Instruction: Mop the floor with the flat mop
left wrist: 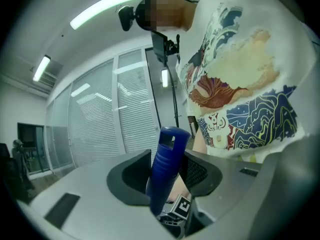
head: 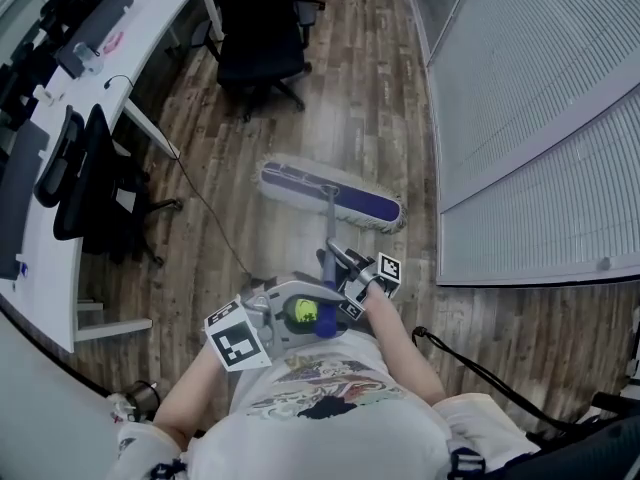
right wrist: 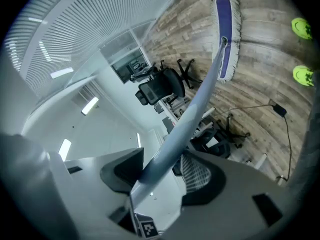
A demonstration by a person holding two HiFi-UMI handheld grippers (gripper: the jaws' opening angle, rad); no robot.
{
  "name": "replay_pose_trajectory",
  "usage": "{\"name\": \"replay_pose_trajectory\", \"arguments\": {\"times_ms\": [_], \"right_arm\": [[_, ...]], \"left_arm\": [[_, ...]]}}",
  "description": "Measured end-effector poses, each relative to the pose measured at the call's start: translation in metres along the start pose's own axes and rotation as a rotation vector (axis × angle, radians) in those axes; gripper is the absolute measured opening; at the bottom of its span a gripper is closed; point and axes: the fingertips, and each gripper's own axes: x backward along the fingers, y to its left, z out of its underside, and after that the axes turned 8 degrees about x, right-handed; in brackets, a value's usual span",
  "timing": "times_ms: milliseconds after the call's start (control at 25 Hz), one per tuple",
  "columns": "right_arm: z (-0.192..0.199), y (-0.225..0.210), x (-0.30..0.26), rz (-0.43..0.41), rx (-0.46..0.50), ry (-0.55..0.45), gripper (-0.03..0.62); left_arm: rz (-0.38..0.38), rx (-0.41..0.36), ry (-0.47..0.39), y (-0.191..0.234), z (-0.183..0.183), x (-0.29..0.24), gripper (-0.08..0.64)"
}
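Closest in, against a printed shirt point(left wrist: 240, 84): left gripper point(left wrist: 167, 181) clamped on the blue grip point(left wrist: 168, 154) at the top end of the flat mop point(head: 330, 223), pads pressed to either side, grip standing upright out of the jaws. Just beyond and lower on the shaft, right gripper point(right wrist: 161, 176) standing wide, with the grey pole point(right wrist: 200, 99) running loosely between its jaws, not squeezed by the pads. In the head view, both held close together in front of the body, marker cubes facing up. Down below, green shoes point(right wrist: 301, 28) on the wooden floor point(head: 360, 98). Further out, pole slanting down and away to the mop head point(head: 330, 196): long, flat, purple on top with a pale fringe, lying on the boards at an angle, near the foot of the white blinds point(head: 530, 78). Left of that, a thin cable point(head: 205, 203) trailing across the planks. Farthest off, a black office chair point(head: 260, 38) and a long white desk point(head: 150, 8) along the left side of the room.
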Motion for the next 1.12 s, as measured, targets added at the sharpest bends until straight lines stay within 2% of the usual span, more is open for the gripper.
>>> {"name": "replay_pose_trajectory", "arguments": {"times_ms": [160, 320, 560, 680, 840, 1120], "right_arm": [[-0.001, -0.004, -0.007, 0.014, 0.023, -0.026, 0.236], [-0.003, -0.004, -0.015, 0.015, 0.042, -0.053, 0.236], [-0.029, -0.010, -0.021, 0.011, 0.080, -0.115, 0.238], [-0.059, -0.009, -0.025, 0.002, 0.069, -0.212, 0.236], [-0.113, 0.004, -0.032, -0.042, 0.061, -0.376, 0.236], [-0.202, 0.048, -0.088, -0.039, 0.066, -0.373, 0.238]], "left_arm": [[-0.022, 0.015, -0.063, 0.006, -0.002, 0.012, 0.152], [0.024, 0.077, -0.100, 0.011, 0.000, 0.018, 0.154], [0.068, 0.097, -0.073, 0.022, 0.017, 0.010, 0.164], [0.095, 0.073, -0.018, 0.038, 0.036, -0.003, 0.165], [0.140, 0.041, 0.033, 0.076, 0.053, -0.028, 0.170], [0.070, 0.107, 0.030, 0.194, 0.050, -0.047, 0.176]]}}
